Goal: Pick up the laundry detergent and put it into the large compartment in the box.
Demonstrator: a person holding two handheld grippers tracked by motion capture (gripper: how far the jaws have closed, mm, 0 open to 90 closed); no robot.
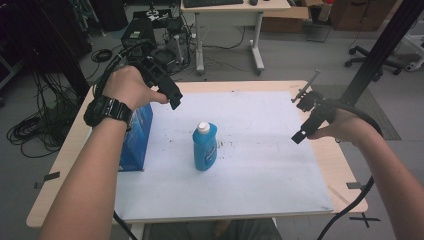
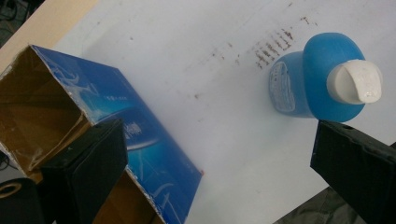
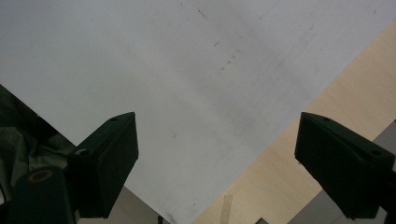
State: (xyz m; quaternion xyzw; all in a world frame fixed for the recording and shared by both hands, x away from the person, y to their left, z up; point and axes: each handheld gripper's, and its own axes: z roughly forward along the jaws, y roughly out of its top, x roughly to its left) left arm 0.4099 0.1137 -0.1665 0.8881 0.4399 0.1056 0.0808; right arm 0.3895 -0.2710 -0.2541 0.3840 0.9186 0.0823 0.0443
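Your left gripper [image 1: 172, 97] hangs over the table's left side, jaws spread wide with nothing between them, and your right gripper [image 1: 302, 132] floats over the right edge, jaws just as far apart and empty. Dead centre on the white board [image 1: 260, 165] stands the blue bottle [image 1: 205, 146], upright, white cap [image 2: 356, 82] on top, well apart from both grippers. That glossy plastic looks slick and rounded, so I'd guess it wants to squirm; take it across the flatter waist, below the shoulder, not by the cap. If it holds liquid, expect some heft. Off to the left stands the open blue carton [image 2: 140, 140], printed card outside, raw brown inside, stiff-edged but crushable.
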